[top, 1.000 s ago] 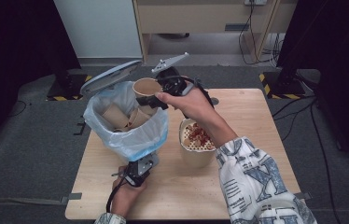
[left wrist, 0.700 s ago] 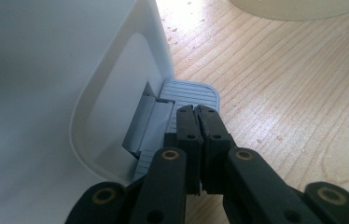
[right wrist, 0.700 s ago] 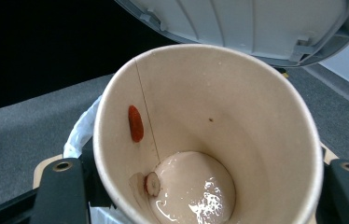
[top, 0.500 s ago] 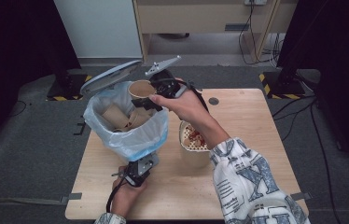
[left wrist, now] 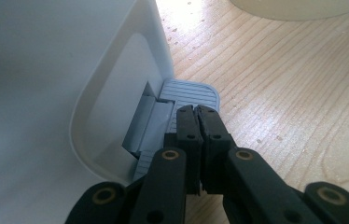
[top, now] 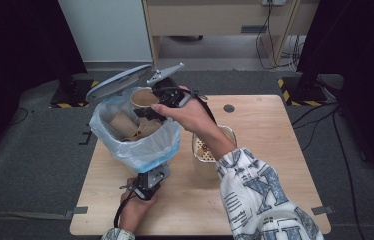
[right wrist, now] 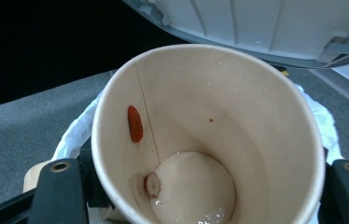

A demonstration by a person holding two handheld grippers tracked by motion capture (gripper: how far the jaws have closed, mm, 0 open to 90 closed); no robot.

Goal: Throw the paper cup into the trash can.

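A white pedal bin (top: 140,150) lined with a pale blue bag stands on the wooden table, its grey lid (top: 117,82) tipped up. My right gripper (top: 157,102) is shut on a brown paper cup (top: 144,97), held tilted over the bin's open mouth. In the right gripper view the cup (right wrist: 210,130) sits between my jaws with a red scrap (right wrist: 135,123) stuck to its inner wall, and the lid (right wrist: 266,23) is above it. My left gripper (left wrist: 197,116) is shut, its tips resting on the grey foot pedal (left wrist: 191,91) at the bin's base (left wrist: 46,70).
Several crumpled brown cups (top: 125,122) lie inside the bag. A paper bowl (top: 210,150) with food scraps stands to the right of the bin, partly under my right forearm. A round hole (top: 229,108) marks the table's far side.
My right hand has carried the cup leftward, from beside the bin's rim to over its opening. The left gripper has stayed on the pedal.
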